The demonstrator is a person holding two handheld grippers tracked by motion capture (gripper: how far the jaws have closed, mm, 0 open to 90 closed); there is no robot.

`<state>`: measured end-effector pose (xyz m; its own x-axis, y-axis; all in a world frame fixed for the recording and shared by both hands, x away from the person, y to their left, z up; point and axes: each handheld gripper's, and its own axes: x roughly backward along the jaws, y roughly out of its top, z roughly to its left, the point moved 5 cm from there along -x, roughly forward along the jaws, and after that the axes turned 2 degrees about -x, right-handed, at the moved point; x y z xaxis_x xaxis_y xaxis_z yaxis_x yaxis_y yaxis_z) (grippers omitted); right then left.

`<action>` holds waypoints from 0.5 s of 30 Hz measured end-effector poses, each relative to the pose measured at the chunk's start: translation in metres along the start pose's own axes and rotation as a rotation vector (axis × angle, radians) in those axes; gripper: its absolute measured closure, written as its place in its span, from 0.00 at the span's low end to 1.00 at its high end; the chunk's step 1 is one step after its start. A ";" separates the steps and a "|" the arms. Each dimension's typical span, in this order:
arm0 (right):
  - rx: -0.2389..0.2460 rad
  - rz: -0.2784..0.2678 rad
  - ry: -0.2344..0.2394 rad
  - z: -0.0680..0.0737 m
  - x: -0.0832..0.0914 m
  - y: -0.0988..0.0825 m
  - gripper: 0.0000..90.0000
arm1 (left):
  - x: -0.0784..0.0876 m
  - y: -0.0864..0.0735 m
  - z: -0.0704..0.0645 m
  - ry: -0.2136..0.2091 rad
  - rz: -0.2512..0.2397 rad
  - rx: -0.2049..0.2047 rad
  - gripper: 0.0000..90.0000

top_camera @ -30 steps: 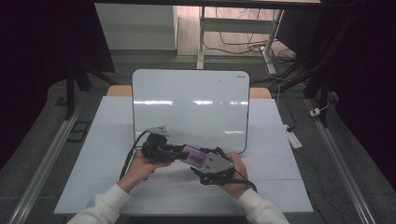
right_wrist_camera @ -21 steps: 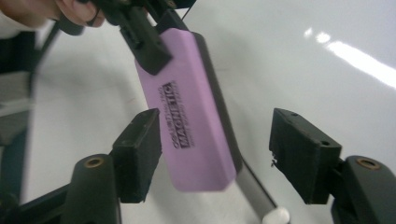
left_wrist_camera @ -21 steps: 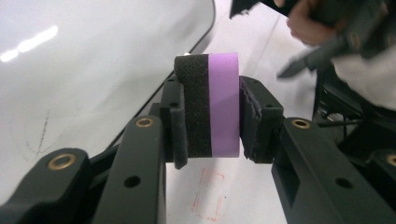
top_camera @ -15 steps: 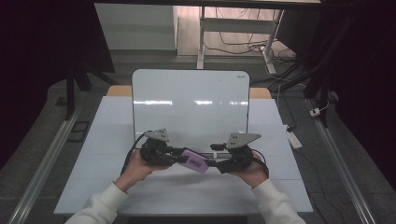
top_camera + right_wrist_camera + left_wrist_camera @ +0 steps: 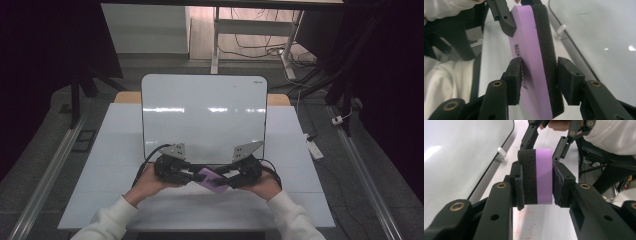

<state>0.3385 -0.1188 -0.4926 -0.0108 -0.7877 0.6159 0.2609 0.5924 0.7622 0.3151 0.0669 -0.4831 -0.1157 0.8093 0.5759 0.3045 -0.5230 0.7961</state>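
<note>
A whiteboard eraser (image 5: 212, 178), purple foam backed with black felt, hangs just above the white table near its front edge, between my two grippers. From the left, my left gripper (image 5: 192, 175) is shut on one end; its pads press the felt and purple faces of the eraser (image 5: 536, 175). My right gripper (image 5: 227, 179) comes from the right. Its jaws have just been closing, and in the right gripper view its pads sit against both faces of the eraser (image 5: 534, 62). The left gripper view shows the right gripper (image 5: 544, 142) at the eraser's far end.
A blank whiteboard (image 5: 204, 115) lies on the table (image 5: 125, 150) just behind the grippers, with a small white foot (image 5: 501, 153) at its edge. A white power strip (image 5: 315, 149) lies off the table's right side. Dark frames and cables stand beyond.
My right gripper swung round to the eraser's right end and closed its jaws over it. The left gripper kept still with the eraser in it.
</note>
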 end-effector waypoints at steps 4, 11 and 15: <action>-0.003 0.008 0.028 0.002 -0.001 -0.001 0.66 | 0.000 -0.001 -0.001 -0.016 0.002 -0.022 0.71; -0.005 -0.009 0.035 0.003 0.001 0.001 0.71 | 0.002 0.000 0.002 0.033 -0.024 -0.011 0.58; -0.003 -0.026 -0.027 0.002 0.005 0.003 0.72 | 0.005 -0.001 0.007 0.114 -0.030 0.017 0.37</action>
<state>0.3374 -0.1203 -0.4867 -0.0434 -0.7981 0.6010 0.2628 0.5712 0.7776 0.3204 0.0732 -0.4823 -0.2314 0.7884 0.5700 0.3151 -0.4936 0.8106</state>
